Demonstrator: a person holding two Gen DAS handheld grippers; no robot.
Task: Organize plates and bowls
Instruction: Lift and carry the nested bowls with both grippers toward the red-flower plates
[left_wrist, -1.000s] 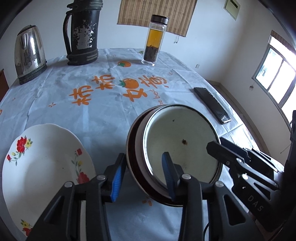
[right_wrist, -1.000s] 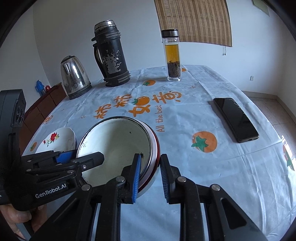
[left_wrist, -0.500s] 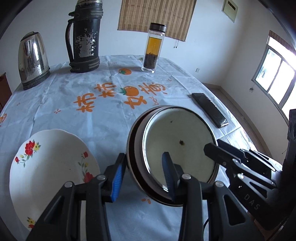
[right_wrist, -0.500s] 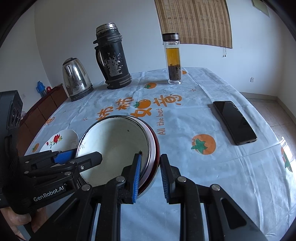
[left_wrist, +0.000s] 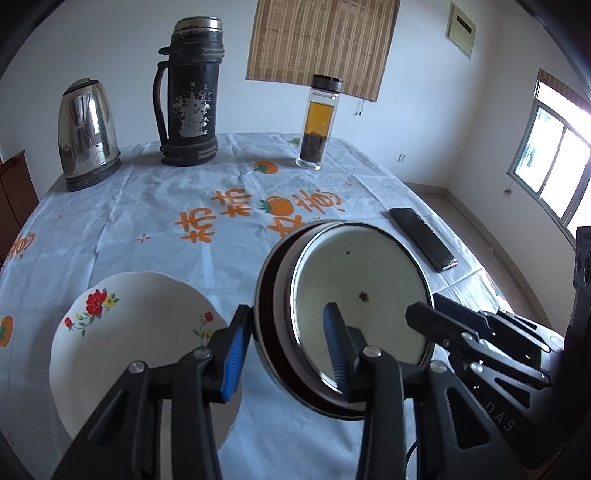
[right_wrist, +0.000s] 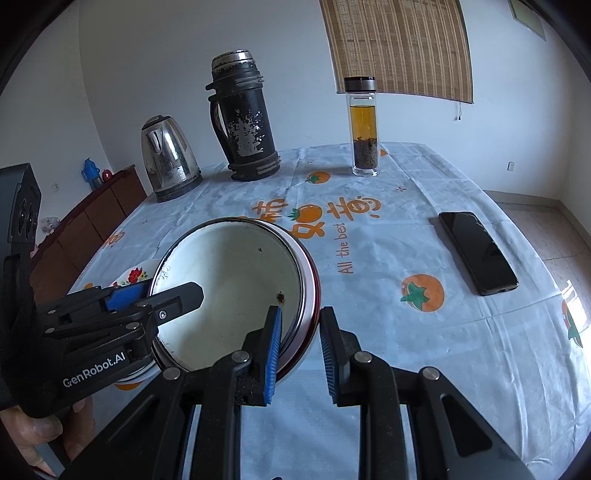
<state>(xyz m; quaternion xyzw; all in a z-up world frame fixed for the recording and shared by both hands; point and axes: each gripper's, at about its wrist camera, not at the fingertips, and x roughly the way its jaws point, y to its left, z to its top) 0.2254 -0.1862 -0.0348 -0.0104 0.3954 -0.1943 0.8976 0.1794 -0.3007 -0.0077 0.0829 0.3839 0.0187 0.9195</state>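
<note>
Your left hand-held gripper (left_wrist: 284, 352) was closed partway on the near rim of the stacked bowls (left_wrist: 362, 295), one blue pad outside the rim and the other inside the white top bowl. Your right hand-held gripper (right_wrist: 299, 350) pinched the opposite rim of the same stack, its jaws narrower, one pad inside the bowl and one outside against the red-edged bowl beneath. Between the two grips the stack hung tilted and clear of the desk (left_wrist: 155, 210), which wore a pale blue cloth printed with oranges.

From the left wrist view, a flowered plate (left_wrist: 122, 332) lay flat on the cloth at about 8 o'clock from the bowls, near them but apart. A black phone (right_wrist: 476, 251) lay at about 2 o'clock from the stack, well apart. Along the far edge stood a steel kettle (left_wrist: 86, 133) at 10 o'clock, a worn black flask (left_wrist: 190, 96) beside it at 11 o'clock, and a glass bottle (left_wrist: 319, 122) of amber tea at 12 o'clock. All three stood upright.

In the right wrist view, your fingers (right_wrist: 29, 432) showed at 8 o'clock, wrapped round the left gripper's body.
</note>
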